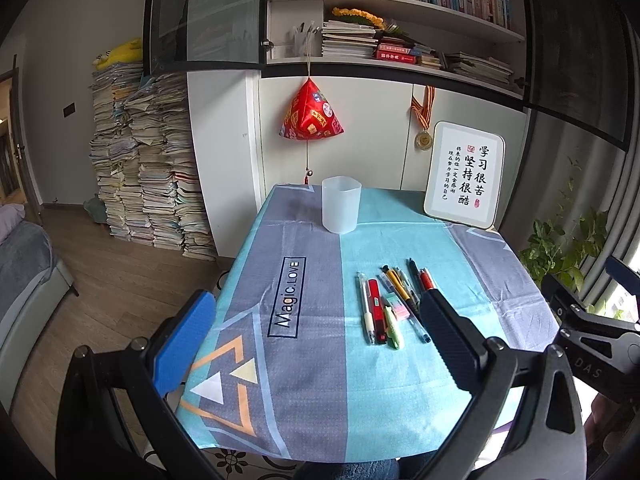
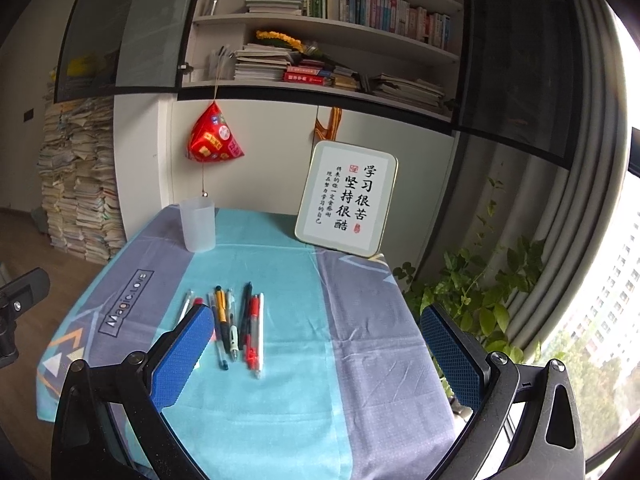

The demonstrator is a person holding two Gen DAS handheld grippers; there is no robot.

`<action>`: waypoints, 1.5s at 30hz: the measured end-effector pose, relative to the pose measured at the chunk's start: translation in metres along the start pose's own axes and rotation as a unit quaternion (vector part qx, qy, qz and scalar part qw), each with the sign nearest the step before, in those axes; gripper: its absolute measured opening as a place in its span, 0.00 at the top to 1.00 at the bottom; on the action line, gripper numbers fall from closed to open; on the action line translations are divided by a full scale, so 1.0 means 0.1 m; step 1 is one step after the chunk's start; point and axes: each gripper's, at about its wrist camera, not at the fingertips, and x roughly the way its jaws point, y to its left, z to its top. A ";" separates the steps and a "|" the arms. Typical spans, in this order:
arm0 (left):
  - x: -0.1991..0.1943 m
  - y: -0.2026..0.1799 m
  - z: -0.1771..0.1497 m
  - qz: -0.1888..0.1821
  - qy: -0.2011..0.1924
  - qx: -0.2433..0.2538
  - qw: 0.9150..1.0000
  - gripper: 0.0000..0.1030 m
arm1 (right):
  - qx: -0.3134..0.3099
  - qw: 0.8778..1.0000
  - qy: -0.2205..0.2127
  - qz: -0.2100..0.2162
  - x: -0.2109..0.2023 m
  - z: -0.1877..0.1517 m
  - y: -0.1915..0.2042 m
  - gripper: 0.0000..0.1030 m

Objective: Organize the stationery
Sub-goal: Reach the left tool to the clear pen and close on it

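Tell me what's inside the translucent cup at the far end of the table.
Nothing shows inside the translucent cup: its frosted wall looks evenly pale in both views. All the pens lie on the tablecloth. The cup's very bottom is too blurred to confirm.

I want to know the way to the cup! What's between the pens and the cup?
Nothing but bare tablecloth lies between the pens and the cup; both wrist views show it.

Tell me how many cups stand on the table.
1. The cup stands upright near the far edge of the table, left of the sign. No other seems hidden.
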 end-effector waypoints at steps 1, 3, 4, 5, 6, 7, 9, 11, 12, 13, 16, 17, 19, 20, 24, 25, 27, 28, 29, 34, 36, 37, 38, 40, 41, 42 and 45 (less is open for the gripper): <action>0.05 -0.01 0.00 -0.001 0.003 0.000 1.000 0.02 | -0.004 1.000 0.005 0.001 0.07 0.00 0.00 0.00; 0.18 -0.03 -0.02 -0.003 0.013 0.000 1.000 0.02 | -0.007 1.000 0.018 0.008 0.26 -0.01 0.01 0.00; 0.26 -0.04 -0.03 -0.003 0.021 -0.002 1.000 0.02 | -0.007 1.000 0.026 0.013 0.36 -0.02 0.01 0.00; 0.35 -0.06 -0.05 -0.004 0.028 -0.003 1.000 0.02 | -0.008 0.999 0.032 0.018 0.45 -0.03 0.01 0.00; 0.44 -0.07 -0.07 -0.005 0.036 -0.003 0.999 0.02 | -0.006 0.999 0.037 0.022 0.54 -0.05 0.00 0.00; 0.53 -0.08 -0.09 -0.006 0.044 -0.002 0.999 0.02 | -0.004 0.999 0.046 0.026 0.66 -0.08 0.00 0.00; 0.72 -0.12 -0.14 -0.008 0.060 0.001 0.998 0.06 | -0.003 0.997 0.066 0.033 0.89 -0.12 -0.02 0.05; 0.91 -0.15 -0.17 -0.007 0.077 0.002 0.997 0.07 | -0.001 0.995 0.093 0.037 1.15 -0.16 -0.03 0.19; 1.00 -0.17 -0.19 -0.008 0.085 0.004 0.996 0.07 | 0.000 0.993 0.107 0.044 1.29 -0.17 -0.03 0.23; 1.10 -0.19 -0.22 -0.008 0.094 0.006 0.996 0.07 | 0.002 0.991 0.119 0.053 1.41 -0.19 -0.02 0.24; 1.34 -0.25 -0.29 -0.010 0.115 0.011 0.993 0.09 | 0.017 0.983 0.156 0.094 1.74 -0.25 0.00 0.26; 1.42 -0.26 -0.31 -0.009 0.122 0.013 0.992 0.11 | 0.021 0.980 0.167 0.102 1.83 -0.27 0.01 0.31; 1.55 -0.29 -0.35 -0.005 0.135 0.017 0.991 0.16 | 0.016 0.977 0.184 0.103 1.98 -0.31 0.07 0.41; 1.61 -0.30 -0.37 -0.007 0.142 0.019 0.990 0.19 | 0.009 0.977 0.190 0.096 2.03 -0.33 0.09 0.43; 1.79 -0.32 -0.46 -0.022 0.164 0.023 0.986 0.26 | 0.001 0.972 0.205 0.111 2.17 -0.40 0.18 0.43; 1.83 -0.33 -0.47 -0.027 0.169 0.022 0.985 0.27 | 0.002 0.972 0.207 0.113 2.20 -0.40 0.19 0.43; 1.89 -0.34 -0.48 -0.037 0.170 0.022 0.984 0.26 | 0.004 0.973 0.204 0.112 2.20 -0.41 0.19 0.43; 1.92 -0.34 -0.49 -0.037 0.171 0.020 0.984 0.26 | 0.007 0.972 0.203 0.114 2.21 -0.40 0.18 0.43; 1.94 -0.34 -0.49 -0.042 0.170 0.016 0.984 0.27 | 0.010 0.972 0.203 0.119 2.21 -0.40 0.17 0.43; 1.94 -0.29 -0.50 -0.050 0.174 0.015 0.983 0.33 | 0.009 0.974 0.195 0.119 2.17 -0.38 0.16 0.43; 1.88 -0.25 -0.47 -0.061 0.168 0.004 0.984 0.33 | 0.013 0.974 0.191 0.123 2.14 -0.38 0.14 0.43; 1.84 -0.22 -0.45 -0.069 0.160 -0.001 0.985 0.33 | 0.016 0.974 0.188 0.123 2.14 -0.37 0.12 0.43; 1.82 -0.22 -0.43 -0.069 0.152 -0.001 0.986 0.33 | 0.017 0.975 0.186 0.123 2.13 -0.36 0.11 0.43; 1.84 -0.23 -0.41 -0.047 0.145 0.011 0.988 0.33 | 0.020 0.976 0.182 0.121 2.11 -0.35 0.11 0.43; 1.90 -0.24 -0.42 -0.040 0.151 0.018 0.988 0.33 | 0.021 0.976 0.181 0.122 2.11 -0.35 0.10 0.43; 1.96 -0.25 -0.43 -0.040 0.160 0.020 0.986 0.32 | 0.022 0.976 0.181 0.123 2.10 -0.35 0.10 0.43; 2.05 -0.22 -0.44 -0.049 0.159 0.007 0.986 0.32 | 0.026 0.976 0.178 0.126 2.08 -0.36 0.10 0.43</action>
